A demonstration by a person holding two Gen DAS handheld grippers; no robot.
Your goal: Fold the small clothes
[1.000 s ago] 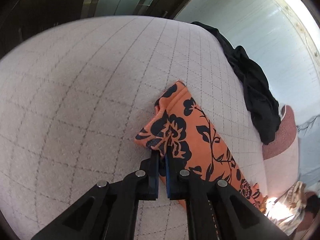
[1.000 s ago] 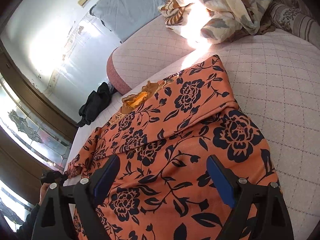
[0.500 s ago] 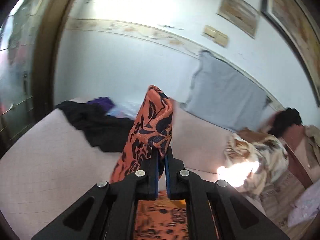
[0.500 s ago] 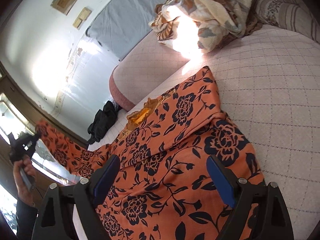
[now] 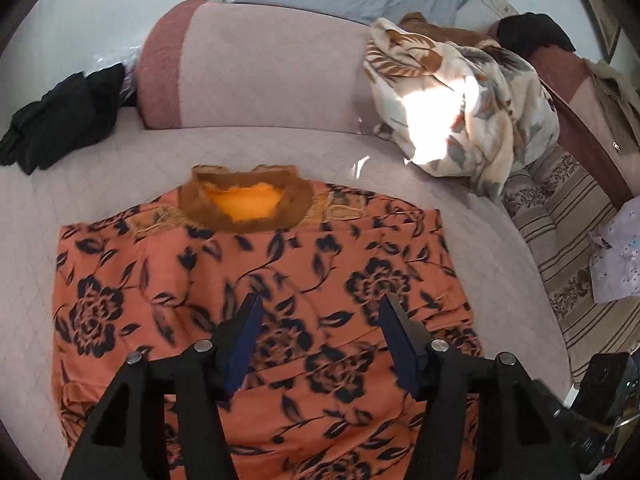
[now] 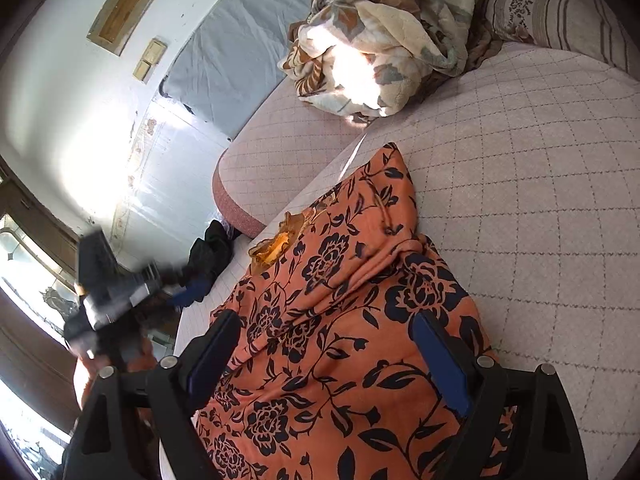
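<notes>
Two grippers are hanging over the orange floral top [image 5: 256,280], which is lying flat on the quilted bed cover [image 5: 400,176] with both sides folded in and its brown collar [image 5: 244,200] at the far end from the tools. The left gripper [image 5: 320,340] has just been opening its jaws; nothing is sitting between them now, and the cloth is lying below them. The right gripper [image 6: 328,360] is standing wide apart over the near hem, gripping nothing. In my judgement, the released side fold may be springing back or lying crooked, and a pinch catching only the top layer could be dragging the whole stack askew.
</notes>
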